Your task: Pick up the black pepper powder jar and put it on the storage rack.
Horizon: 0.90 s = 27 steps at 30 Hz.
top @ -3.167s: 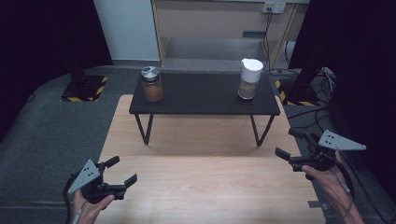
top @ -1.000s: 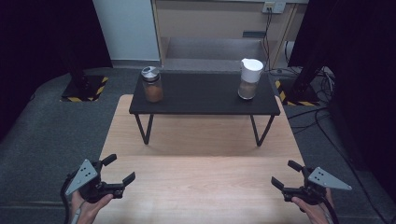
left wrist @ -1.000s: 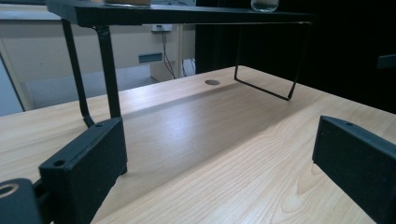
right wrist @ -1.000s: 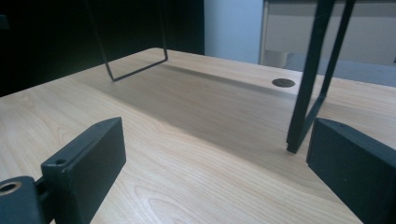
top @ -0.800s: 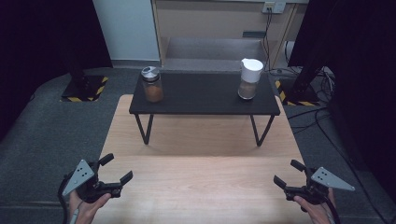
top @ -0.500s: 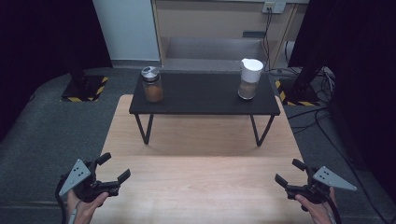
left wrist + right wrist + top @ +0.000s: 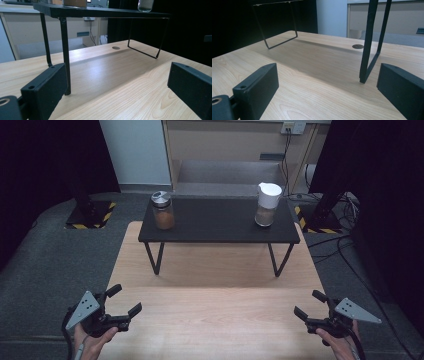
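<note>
At the bottom of the high view we hold 2 tools low over the near edge of the wooden desk (image 7: 215,305). Our left tool (image 7: 121,306) sits in the lower left of the frame, its jaws spread wide with nothing between them. Our right tool (image 7: 310,306) sits in the lower right, its jaws likewise wide apart and empty. Each carries a grey three-cornered plate on top, and our hands grip them from below.

In the left gripper view, the 2 black jaws rise from the bottom corners with bare wood grain between them, and a thin black leg stands just beyond the left jaw. In the right gripper view, the jaws are equally far apart over bare wood, and a bent black wire leg meets the desk just to the left of the right jaw.

Farther off, in the upper middle of the high view, a small black stand (image 7: 220,222) rests on the desk on those wire legs. On its left end stands a glass jar (image 7: 163,210) with a metal lid and brown contents. On its right end stands a white-lidded jug (image 7: 267,204), well apart from the jar. Both are far from our tools.
</note>
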{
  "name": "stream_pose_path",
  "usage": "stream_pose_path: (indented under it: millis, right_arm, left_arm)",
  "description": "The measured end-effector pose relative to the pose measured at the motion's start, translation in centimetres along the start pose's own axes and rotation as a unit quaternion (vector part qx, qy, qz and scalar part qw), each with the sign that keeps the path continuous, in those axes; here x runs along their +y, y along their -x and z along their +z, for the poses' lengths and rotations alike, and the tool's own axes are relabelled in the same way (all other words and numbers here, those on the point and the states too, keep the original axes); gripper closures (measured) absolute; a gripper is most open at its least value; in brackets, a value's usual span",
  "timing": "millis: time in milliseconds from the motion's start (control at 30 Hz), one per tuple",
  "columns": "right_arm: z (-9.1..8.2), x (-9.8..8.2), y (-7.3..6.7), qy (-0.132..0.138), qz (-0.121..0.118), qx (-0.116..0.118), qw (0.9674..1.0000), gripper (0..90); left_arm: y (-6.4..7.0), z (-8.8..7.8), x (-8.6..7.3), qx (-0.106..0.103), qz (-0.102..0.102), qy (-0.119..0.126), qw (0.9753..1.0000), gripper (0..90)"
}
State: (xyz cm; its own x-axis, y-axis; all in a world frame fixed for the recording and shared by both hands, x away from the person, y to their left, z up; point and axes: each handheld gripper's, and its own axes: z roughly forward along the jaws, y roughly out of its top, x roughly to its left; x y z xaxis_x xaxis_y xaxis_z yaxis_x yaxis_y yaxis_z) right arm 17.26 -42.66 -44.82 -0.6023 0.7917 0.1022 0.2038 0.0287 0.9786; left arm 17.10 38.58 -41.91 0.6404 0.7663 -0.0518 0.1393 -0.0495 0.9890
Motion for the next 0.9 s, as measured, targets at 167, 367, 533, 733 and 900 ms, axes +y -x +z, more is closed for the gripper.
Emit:
stream_pose_path:
  millis: [167,367,533,733,900]
  right_arm:
    - [0.00,0.00,0.02,0.000,0.000,0.002,1.0000,4.3]
    - [0.04,-0.02,0.08,0.002,0.000,0.005,1.0000,4.3]
    - [-0.03,-0.03,0.08,0.003,0.000,0.005,1.0000,4.3]
    - [-0.11,-0.03,0.15,0.004,0.001,0.004,1.0000,4.3]
    - [-0.12,-0.08,0.21,0.006,0.002,0.007,1.0000,4.3]
  left_arm:
    - [0.05,0.05,0.04,-0.003,0.003,-0.001,1.0000,1.8]
    - [0.05,0.06,0.05,-0.004,0.004,-0.001,1.0000,1.9]
    - [0.14,0.06,0.13,-0.005,0.007,-0.002,1.0000,1.9]
    - [0.30,0.17,0.31,-0.007,0.015,-0.008,0.9998,1.9]
    - [0.28,0.21,0.34,-0.007,0.017,-0.012,0.9998,1.9]
